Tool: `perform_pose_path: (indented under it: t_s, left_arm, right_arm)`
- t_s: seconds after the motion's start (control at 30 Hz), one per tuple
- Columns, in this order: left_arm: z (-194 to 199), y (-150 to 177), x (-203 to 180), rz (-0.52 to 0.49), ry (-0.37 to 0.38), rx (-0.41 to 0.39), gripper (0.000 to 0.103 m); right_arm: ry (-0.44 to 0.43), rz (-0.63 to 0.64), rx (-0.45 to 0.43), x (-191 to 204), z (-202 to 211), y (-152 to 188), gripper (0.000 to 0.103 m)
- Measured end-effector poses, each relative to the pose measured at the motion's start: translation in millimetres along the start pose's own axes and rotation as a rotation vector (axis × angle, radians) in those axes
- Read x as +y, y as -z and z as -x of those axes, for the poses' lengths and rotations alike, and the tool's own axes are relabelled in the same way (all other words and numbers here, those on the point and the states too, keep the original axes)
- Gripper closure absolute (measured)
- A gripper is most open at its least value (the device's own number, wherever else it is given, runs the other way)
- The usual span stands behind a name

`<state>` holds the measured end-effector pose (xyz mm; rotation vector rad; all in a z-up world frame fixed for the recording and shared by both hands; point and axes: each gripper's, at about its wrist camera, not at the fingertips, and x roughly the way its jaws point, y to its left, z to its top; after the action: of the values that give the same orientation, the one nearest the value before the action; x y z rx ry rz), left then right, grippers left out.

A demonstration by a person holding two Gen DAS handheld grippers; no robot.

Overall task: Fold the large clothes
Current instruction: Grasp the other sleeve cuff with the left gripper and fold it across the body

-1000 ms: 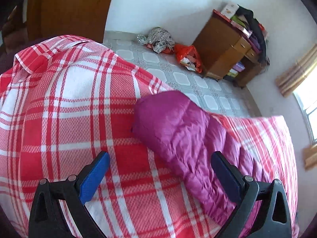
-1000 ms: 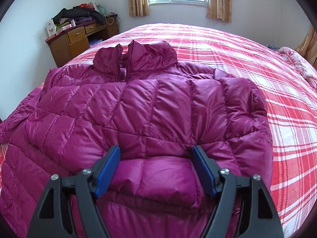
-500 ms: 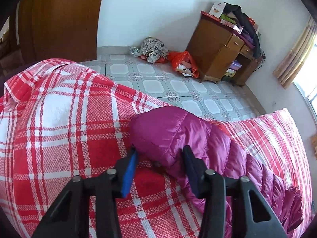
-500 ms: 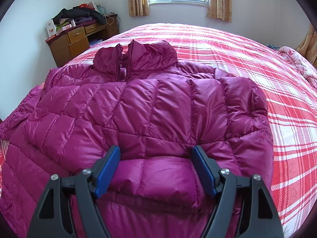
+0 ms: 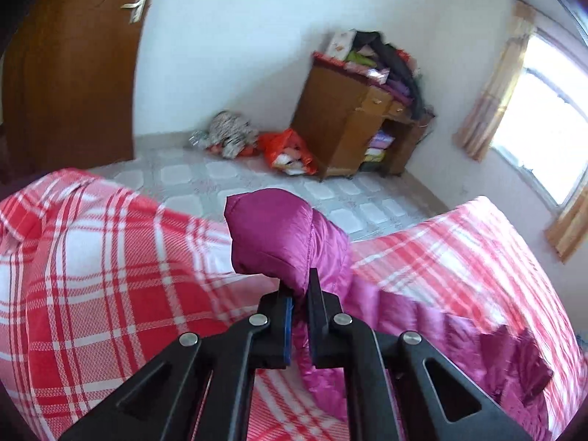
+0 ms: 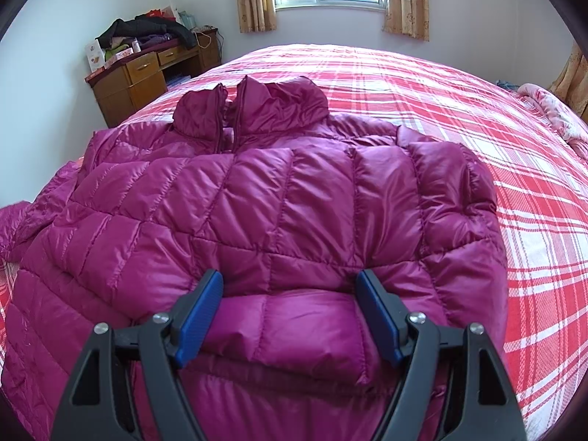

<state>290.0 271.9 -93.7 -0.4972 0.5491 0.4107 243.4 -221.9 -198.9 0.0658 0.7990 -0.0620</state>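
Only the right wrist view takes in the whole purple jacket [image 6: 279, 198], spread on the red checked bed [image 6: 496, 139] with its collar toward the window, while the left wrist view shows just one sleeve [image 5: 279, 235], the tiled floor [image 5: 257, 180] and a wooden cabinet [image 5: 345, 136]. The left tongs [image 5: 299, 294] are closed tight on the sleeve end, which is raised off the bed. The right tongs [image 6: 290, 290] stand wide open, a folded part of the jacket lying between the pads; whether they touch it I cannot tell.
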Motion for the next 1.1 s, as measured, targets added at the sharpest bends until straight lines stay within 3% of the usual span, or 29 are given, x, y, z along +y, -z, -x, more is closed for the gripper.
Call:
perform_pose_path:
  t_s: [0.17,0.33,0.43,0.5,0.63,0.73,0.83,0.93,1.03,1.07,1.1]
  left_arm:
    - [55.6,15.7,-59.2,-0.195,0.157,-0.101,0.097]
    - [118.1,70.0,-140.3,-0.452,0.36,-0.176,0.097]
    - [140.9,114.7,-181.7,-0.569,0.494,-0.148,0.097]
    - [144.0,145.5,-203.0,-0.625,0.541,-0.103,0.097]
    - [125.9,204.8,-232.6,-0.722,0.559,0.037,0.097]
    - [111.0,243.8,-244.2,-0.838,0.506,0.13,0.097]
    - [101.2,263.1,-246.0,-0.889,0.484,0.224,0.096]
    - [106.1,266.0,-238.8,-0.916,0.488,0.235,0.094]
    - [119.9,274.1,-229.6,-0.984,0.498,0.221,0.074]
    - [125.7,282.5,-227.9,-1.033,0.497,0.208,0.059]
    - [127.1,285.7,-229.1,-1.074,0.488,0.19,0.051]
  right_arm:
    - [-0.001,-0.001,-0.001,-0.7,0.2,0.2,0.025]
    - [-0.005,-0.006,-0.002,-0.3,0.1,0.5,0.025]
    - [-0.021,-0.035,-0.016,-4.7,2.0,0.7,0.025]
    - [-0.05,-0.078,-0.03,-11.9,4.8,1.5,0.025]
    - [-0.096,-0.15,-0.053,-22.3,7.7,2.2,0.025]
    - [-0.114,-0.168,-0.056,-23.9,7.5,1.6,0.025]
    - [-0.127,-0.18,-0.056,-22.2,6.2,0.0,0.025]
    - [-0.152,-0.204,-0.062,-24.7,5.6,-0.5,0.025]
    - [-0.179,-0.229,-0.068,-32.8,5.4,1.3,0.025]
    - [-0.181,-0.23,-0.067,-33.3,6.0,2.0,0.025]
    - [-0.178,-0.227,-0.066,-32.9,6.4,2.1,0.025]
